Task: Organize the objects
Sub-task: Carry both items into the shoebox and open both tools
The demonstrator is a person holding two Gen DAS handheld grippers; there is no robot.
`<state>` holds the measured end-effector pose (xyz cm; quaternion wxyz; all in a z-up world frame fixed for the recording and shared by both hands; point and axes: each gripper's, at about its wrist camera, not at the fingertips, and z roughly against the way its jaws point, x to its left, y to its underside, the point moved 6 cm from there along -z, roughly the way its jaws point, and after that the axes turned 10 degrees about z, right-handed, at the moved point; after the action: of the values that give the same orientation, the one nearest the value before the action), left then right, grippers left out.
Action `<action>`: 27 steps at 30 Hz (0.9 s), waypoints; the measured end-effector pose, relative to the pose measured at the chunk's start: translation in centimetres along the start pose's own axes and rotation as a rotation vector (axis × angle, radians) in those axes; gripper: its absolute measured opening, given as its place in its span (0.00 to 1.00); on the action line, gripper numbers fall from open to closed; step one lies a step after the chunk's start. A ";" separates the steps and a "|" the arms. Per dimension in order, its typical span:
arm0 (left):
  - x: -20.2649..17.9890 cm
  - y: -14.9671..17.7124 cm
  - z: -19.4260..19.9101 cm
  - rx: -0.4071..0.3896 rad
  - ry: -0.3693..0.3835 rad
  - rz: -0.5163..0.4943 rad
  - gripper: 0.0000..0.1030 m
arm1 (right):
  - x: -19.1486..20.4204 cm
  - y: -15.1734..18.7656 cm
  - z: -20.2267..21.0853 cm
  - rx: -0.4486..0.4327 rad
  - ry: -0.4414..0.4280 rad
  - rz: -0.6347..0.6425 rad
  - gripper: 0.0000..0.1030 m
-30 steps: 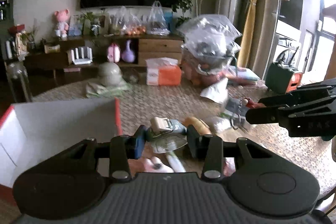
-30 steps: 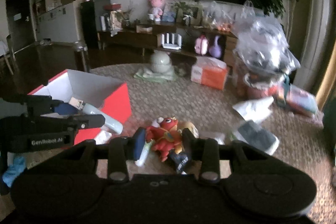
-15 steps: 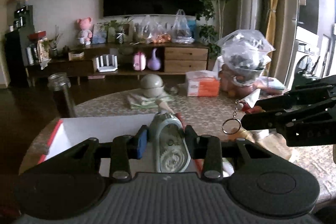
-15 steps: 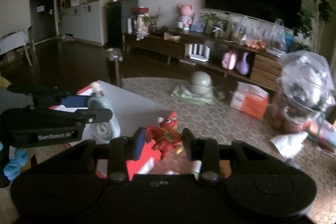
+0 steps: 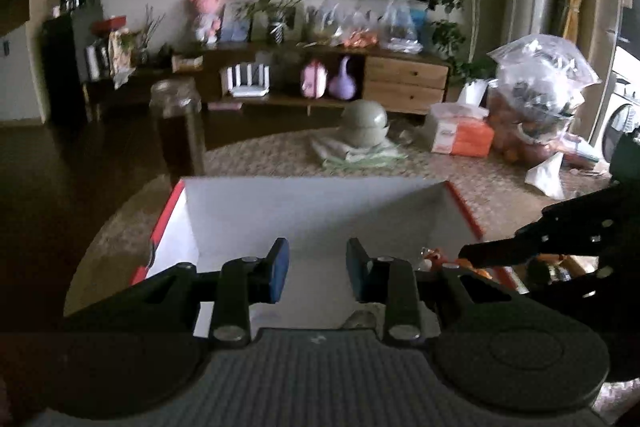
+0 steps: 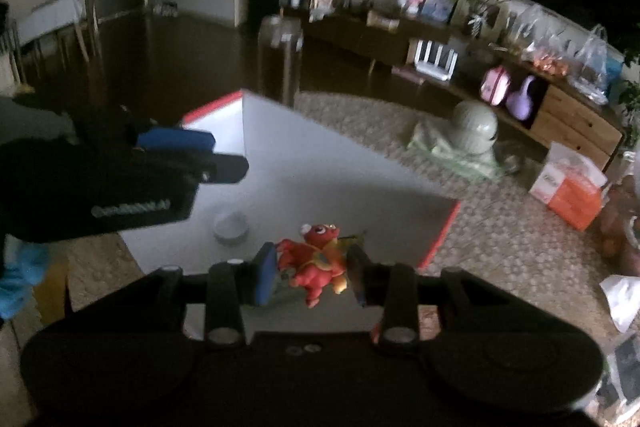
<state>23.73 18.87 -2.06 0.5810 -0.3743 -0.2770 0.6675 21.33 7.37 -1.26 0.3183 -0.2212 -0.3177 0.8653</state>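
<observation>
A red box with a white inside (image 5: 320, 211) stands open on the round table, also in the right wrist view (image 6: 320, 163). My left gripper (image 5: 318, 269) is open and empty above the box; it shows at the left of the right wrist view (image 6: 200, 157). A pale round tape measure (image 6: 230, 227) lies on the box floor below it. My right gripper (image 6: 310, 273) is shut on a red dragon toy (image 6: 316, 261) and holds it over the box's near right corner. The toy peeks out beside my right gripper in the left wrist view (image 5: 434, 255).
On the woven table mat are a green lidded bowl on a cloth (image 5: 366, 125), an orange tissue pack (image 5: 460, 135), a full plastic bag (image 5: 540, 83) and white paper (image 5: 548, 175). A dark jar (image 5: 176, 131) stands behind the box. A TV cabinet lies beyond.
My left gripper opened and let the tape measure drop into the box. My right gripper carried the red toy over the box's right side.
</observation>
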 end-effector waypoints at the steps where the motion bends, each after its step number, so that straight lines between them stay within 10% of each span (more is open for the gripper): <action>1: 0.3 0.2 -0.3 0.006 -0.006 0.000 0.29 | 0.2 0.1 -0.8 0.018 0.001 0.004 0.36; 17: 2.9 2.6 -3.3 0.126 -0.048 0.004 0.29 | 2.1 1.6 -6.3 0.207 -0.070 -0.058 0.37; 27: 3.7 2.9 -3.5 0.156 -0.056 0.052 0.30 | 1.9 1.3 -5.5 0.173 -0.091 -0.094 0.44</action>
<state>24.81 21.74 -7.04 0.5828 -0.3161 -0.2305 0.7122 22.72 10.16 -6.39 0.3617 -0.1383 -0.2658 0.8828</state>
